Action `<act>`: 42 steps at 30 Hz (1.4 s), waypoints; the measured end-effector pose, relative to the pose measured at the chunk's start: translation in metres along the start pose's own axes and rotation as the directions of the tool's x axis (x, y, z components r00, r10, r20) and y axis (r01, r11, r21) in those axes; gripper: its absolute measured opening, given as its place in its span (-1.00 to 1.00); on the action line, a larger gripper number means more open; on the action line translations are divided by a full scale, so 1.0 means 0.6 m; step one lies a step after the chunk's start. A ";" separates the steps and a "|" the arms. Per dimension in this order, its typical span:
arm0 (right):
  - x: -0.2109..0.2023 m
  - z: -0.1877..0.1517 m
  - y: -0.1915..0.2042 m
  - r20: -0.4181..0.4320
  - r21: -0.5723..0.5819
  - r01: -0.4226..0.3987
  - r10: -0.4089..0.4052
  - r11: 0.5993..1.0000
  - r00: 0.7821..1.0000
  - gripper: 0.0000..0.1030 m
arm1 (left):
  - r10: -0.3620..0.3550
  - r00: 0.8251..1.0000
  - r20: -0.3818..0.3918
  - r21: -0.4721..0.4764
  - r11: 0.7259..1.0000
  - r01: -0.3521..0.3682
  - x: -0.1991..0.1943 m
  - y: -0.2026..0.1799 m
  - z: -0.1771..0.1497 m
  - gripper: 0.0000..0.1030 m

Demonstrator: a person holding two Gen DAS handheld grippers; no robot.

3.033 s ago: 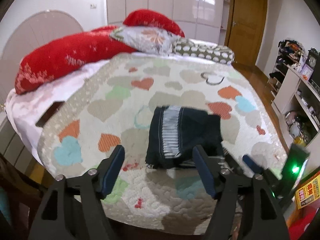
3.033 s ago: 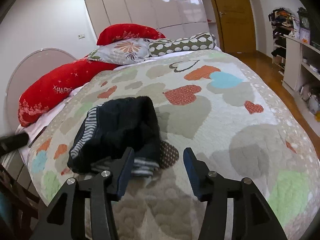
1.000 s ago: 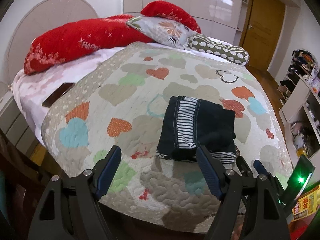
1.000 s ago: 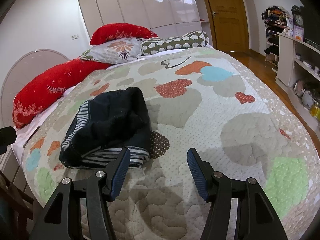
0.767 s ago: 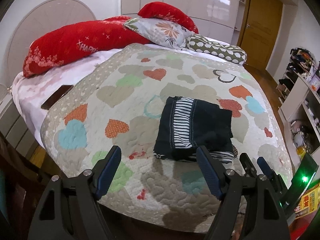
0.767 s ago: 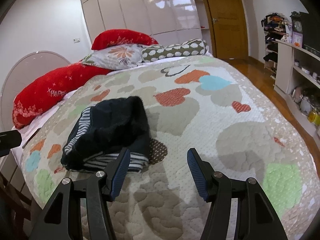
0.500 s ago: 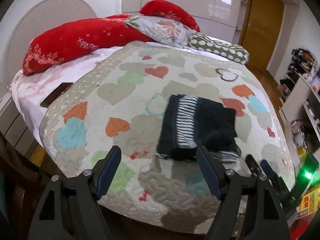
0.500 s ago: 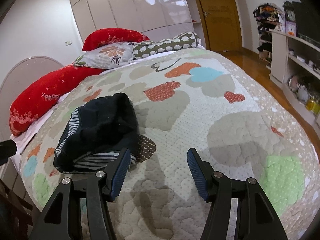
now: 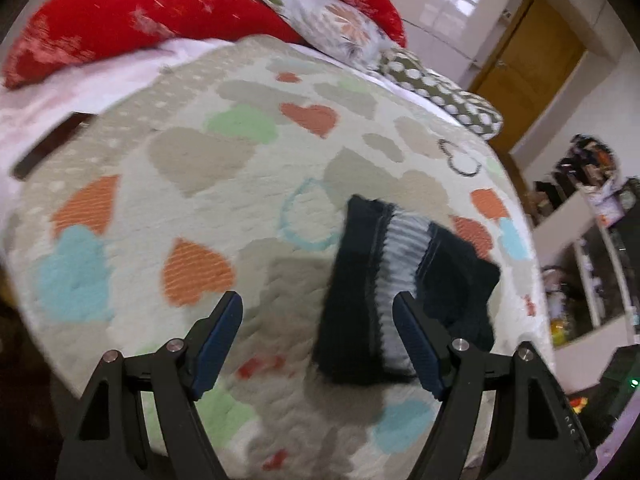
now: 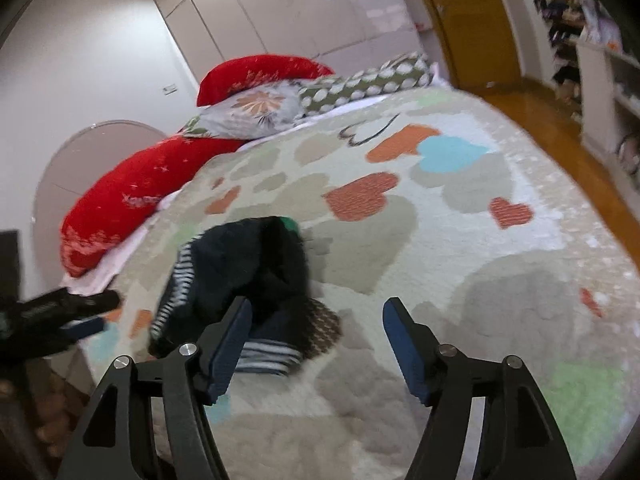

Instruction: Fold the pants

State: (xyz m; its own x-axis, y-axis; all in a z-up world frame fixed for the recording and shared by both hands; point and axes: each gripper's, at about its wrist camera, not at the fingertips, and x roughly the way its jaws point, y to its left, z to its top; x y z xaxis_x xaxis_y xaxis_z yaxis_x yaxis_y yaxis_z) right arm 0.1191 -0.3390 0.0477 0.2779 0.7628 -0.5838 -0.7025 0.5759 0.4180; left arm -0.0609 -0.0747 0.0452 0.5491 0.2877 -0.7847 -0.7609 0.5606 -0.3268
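The dark navy pants [image 9: 404, 280] with a black-and-white striped band lie folded in a compact bundle on the heart-patterned quilt [image 9: 224, 152]. My left gripper [image 9: 318, 314] is open and empty, above the quilt, with the bundle just beyond its right finger. In the right wrist view the pants [image 10: 248, 276] lie left of centre. My right gripper [image 10: 316, 318] is open and empty, its left finger in front of the bundle's near edge. The left gripper shows at the left edge of that view [image 10: 60, 314].
Red pillows [image 9: 132, 12], a floral pillow [image 9: 336, 28] and a dotted bolster [image 9: 440, 96] lie at the bed's head. A wooden door [image 10: 476, 20] and white shelves [image 10: 608, 92] stand to the right. The near edge of the bed is close below both grippers.
Both views have tilted and blurred with motion. The left gripper has swung left and nearer the bed. The pants stay folded in place and both grippers stay open.
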 end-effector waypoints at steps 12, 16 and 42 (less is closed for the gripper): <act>0.144 0.068 -0.012 -0.208 0.187 -0.164 0.202 0.969 0.957 0.56 | -0.285 0.935 -0.211 0.036 0.954 0.299 0.141 -0.008 0.033 0.50; 0.189 0.061 -0.015 -0.229 0.239 -0.174 0.230 0.955 0.946 0.54 | -0.261 0.939 -0.223 0.116 0.950 0.291 0.153 -0.039 0.017 -0.08; 0.204 0.194 -0.019 -0.176 0.196 -0.164 0.199 0.967 0.964 -0.43 | -0.216 0.952 -0.218 0.241 0.933 0.267 0.218 -0.165 0.131 -0.46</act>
State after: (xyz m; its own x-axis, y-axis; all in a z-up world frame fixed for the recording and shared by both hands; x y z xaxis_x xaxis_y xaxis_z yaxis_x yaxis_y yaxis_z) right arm 0.2375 -0.2181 0.0522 0.0133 0.7984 -0.6020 -0.5960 0.4898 0.6363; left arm 0.1133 -0.0317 0.0162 0.6113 -0.0165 -0.7913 -0.4802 0.7870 -0.3873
